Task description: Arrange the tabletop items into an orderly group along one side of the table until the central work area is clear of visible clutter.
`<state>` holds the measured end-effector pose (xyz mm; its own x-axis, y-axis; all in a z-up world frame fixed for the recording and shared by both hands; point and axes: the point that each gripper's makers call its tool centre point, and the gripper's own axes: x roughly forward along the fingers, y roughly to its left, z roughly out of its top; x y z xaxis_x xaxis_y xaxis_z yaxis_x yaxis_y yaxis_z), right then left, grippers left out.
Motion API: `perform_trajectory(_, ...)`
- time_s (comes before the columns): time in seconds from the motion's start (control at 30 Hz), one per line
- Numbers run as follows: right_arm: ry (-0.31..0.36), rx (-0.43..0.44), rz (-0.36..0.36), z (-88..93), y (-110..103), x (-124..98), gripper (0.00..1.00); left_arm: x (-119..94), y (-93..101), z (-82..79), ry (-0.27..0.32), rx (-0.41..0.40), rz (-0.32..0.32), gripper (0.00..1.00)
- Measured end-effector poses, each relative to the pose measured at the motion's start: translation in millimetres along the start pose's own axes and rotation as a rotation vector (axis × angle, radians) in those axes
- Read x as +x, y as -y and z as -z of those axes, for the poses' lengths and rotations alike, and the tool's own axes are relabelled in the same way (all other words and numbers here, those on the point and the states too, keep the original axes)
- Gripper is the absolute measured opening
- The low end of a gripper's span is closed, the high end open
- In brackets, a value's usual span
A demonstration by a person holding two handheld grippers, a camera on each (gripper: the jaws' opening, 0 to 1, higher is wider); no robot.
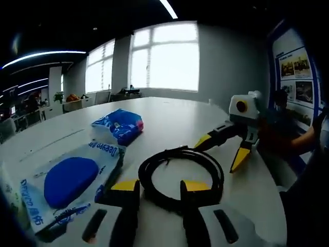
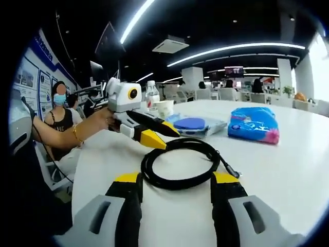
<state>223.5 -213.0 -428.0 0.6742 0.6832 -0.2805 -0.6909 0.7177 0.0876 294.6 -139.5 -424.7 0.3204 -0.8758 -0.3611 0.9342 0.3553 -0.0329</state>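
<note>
A black cable coil [image 1: 180, 175] lies on the white table [image 1: 175, 110], straight ahead of my left gripper [image 1: 160, 186], which is open with its yellow tips either side of the coil's near edge. My right gripper [image 1: 221, 150] reaches in from the right, open, its tips just above the coil's far side. In the right gripper view the coil [image 2: 180, 164] lies between the wide-open jaws of my right gripper [image 2: 176, 179], with the left gripper [image 2: 163, 135] at its far edge. A blue tissue pack [image 1: 118, 125] and a wipes pack with a blue lid [image 1: 72, 180] lie nearby.
The blue tissue pack [image 2: 254, 125] and the wipes pack [image 2: 190, 123] lie beyond the coil. A bottle [image 2: 152, 98] and a cup [image 2: 164, 108] stand behind them. A person [image 2: 59, 113] sits at the table's edge. Desks and chairs fill the room behind.
</note>
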Motion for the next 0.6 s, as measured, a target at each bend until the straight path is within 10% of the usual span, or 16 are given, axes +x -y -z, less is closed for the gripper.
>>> perform_trajectory(0.6,0.032,0.029,0.019,-6.9,7,-10,0.49,-3,-8.6,-16.5,0.039,0.047,-0.091,0.27)
